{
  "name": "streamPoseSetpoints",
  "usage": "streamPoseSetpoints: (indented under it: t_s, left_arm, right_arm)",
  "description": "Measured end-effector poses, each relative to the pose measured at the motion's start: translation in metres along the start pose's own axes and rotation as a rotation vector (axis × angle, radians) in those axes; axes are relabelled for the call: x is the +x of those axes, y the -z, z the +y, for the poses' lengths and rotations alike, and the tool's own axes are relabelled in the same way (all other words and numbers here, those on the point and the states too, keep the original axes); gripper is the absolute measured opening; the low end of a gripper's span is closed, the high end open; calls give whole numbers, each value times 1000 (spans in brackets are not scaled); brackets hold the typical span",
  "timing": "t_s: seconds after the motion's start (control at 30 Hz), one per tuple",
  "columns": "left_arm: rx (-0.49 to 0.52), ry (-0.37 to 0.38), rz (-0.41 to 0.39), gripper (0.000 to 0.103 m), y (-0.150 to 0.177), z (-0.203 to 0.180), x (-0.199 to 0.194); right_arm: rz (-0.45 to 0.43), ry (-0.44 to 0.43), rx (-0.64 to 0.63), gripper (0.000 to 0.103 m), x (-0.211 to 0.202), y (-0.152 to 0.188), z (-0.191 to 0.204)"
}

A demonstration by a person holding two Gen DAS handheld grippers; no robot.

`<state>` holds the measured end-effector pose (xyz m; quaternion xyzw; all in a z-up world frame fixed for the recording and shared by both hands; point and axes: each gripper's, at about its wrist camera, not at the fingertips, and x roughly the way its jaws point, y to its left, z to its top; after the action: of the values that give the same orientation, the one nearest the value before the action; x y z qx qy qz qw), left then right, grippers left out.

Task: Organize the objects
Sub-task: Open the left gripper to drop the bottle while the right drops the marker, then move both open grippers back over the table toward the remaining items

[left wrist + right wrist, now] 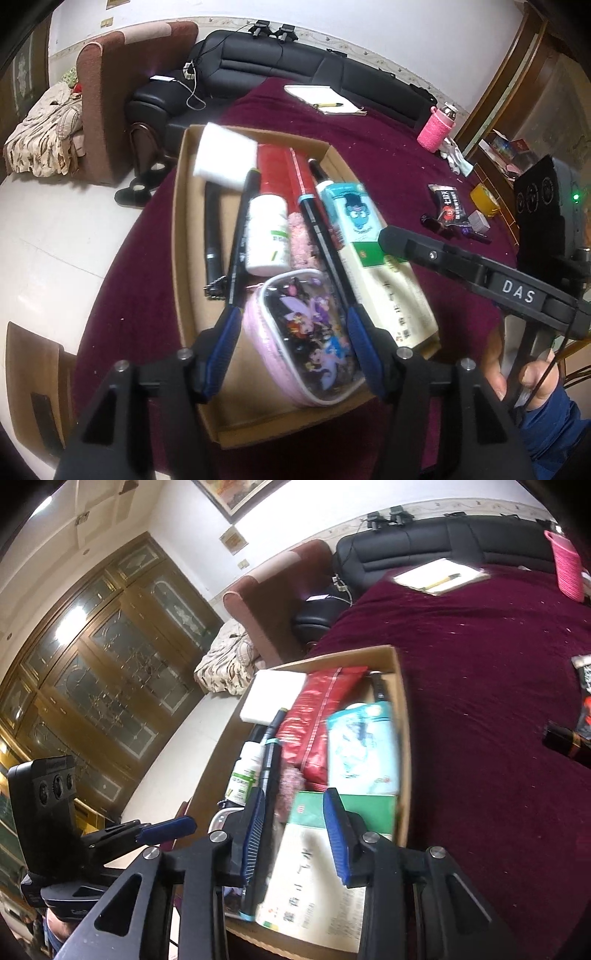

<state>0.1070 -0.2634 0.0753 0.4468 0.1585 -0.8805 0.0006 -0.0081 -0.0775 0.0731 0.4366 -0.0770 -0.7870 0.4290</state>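
Note:
An open cardboard box sits on the maroon cloth. It holds a white foam block, a red package, a white bottle, a light blue carton, a green-and-white box and black pens. A pink cartoon pouch lies at the box's near end between the blue pads of my left gripper, which stands open and straddles it. My right gripper is open just above the green-and-white box, a black pen beside its left finger.
On the maroon-covered table lie a notebook with a pen, a pink-sleeved bottle, a black snack packet and a yellow roll. A black sofa and a brown armchair stand behind.

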Motion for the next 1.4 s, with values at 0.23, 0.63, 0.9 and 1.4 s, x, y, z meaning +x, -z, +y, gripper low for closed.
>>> streamPoseSetpoints:
  t_s: [0.23, 0.63, 0.9, 1.4]
  left_arm:
    - [50, 34, -12, 62, -4, -37, -3]
    - [242, 134, -13, 66, -40, -158, 37]
    - [151, 234, 74, 66, -75, -213, 140]
    - [224, 160, 14, 66, -85, -269, 125]
  right_arm:
    - [-32, 17, 50, 43, -28, 0, -36]
    - [-202, 219, 214, 46, -135, -23, -183]
    - [-251, 256, 410, 48, -168, -18, -257]
    - [-343, 246, 442, 48, -199, -19, -258]
